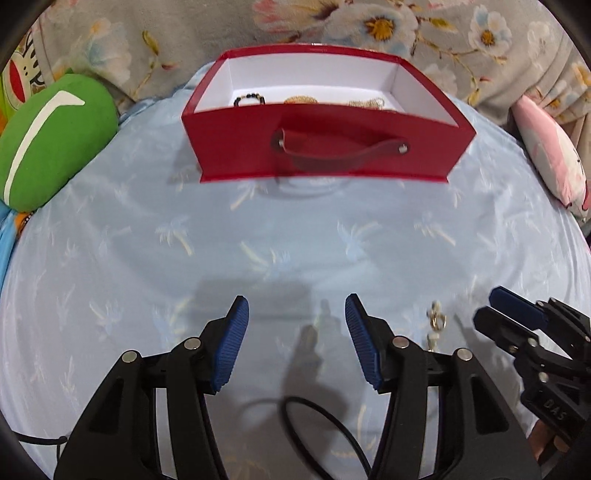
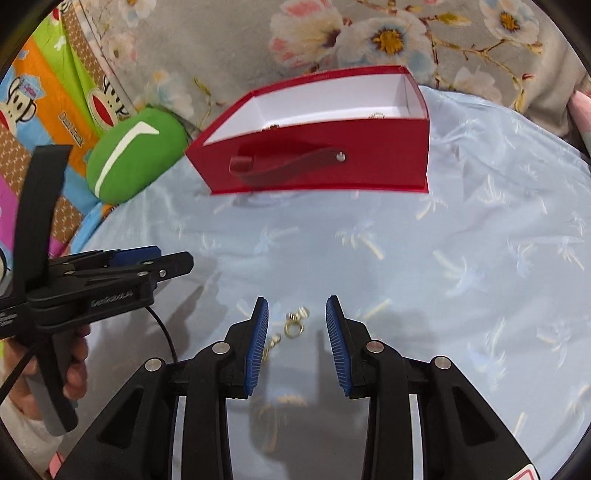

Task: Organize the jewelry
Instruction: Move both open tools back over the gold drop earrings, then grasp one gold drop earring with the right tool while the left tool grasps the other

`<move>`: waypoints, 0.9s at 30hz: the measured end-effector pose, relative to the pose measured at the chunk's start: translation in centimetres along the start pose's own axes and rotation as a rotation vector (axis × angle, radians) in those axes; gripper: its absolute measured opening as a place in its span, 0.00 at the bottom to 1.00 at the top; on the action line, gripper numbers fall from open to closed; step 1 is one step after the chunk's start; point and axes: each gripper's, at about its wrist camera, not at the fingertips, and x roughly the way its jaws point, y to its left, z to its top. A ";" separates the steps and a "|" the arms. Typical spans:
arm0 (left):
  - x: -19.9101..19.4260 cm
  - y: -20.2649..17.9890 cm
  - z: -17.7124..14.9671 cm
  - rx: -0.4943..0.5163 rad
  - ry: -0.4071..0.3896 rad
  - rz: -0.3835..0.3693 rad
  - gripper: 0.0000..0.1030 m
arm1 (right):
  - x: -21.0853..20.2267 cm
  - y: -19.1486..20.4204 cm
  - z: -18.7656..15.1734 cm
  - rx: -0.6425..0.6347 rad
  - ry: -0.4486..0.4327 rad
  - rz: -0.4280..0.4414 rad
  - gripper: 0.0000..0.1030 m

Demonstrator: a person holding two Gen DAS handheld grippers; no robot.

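A red box (image 1: 325, 144) with a white inside and a red strap handle stands at the far side of the pale blue cloth; it also shows in the right wrist view (image 2: 317, 166). Inside lie a black bead bracelet (image 1: 249, 99) and gold pieces (image 1: 301, 99). A small gold ring with a charm (image 2: 294, 325) lies on the cloth between my right gripper's (image 2: 297, 306) open fingers; it shows in the left wrist view (image 1: 437, 319) too. My left gripper (image 1: 297, 306) is open and empty, left of the ring.
A green cushion (image 1: 48, 140) lies at the left edge of the cloth, a pink one (image 1: 554, 158) at the right. Flowered grey fabric (image 1: 332, 26) lies behind the box. A black cable (image 1: 325, 424) trails under my left gripper.
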 end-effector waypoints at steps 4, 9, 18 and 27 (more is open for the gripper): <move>-0.2 -0.1 -1.4 -0.006 0.022 0.002 0.51 | 1.4 0.5 -0.7 0.000 0.029 -0.023 0.31; 0.0 0.1 -2.3 -0.010 0.052 0.006 0.51 | 2.6 0.6 -1.1 0.009 0.053 -0.048 0.31; 0.2 -0.1 -3.7 -0.018 0.082 -0.008 0.51 | 3.5 1.1 -0.8 -0.006 0.054 -0.075 0.31; 0.7 -0.5 -4.7 -0.012 0.104 -0.021 0.51 | 3.9 1.9 -0.7 -0.056 0.051 -0.116 0.33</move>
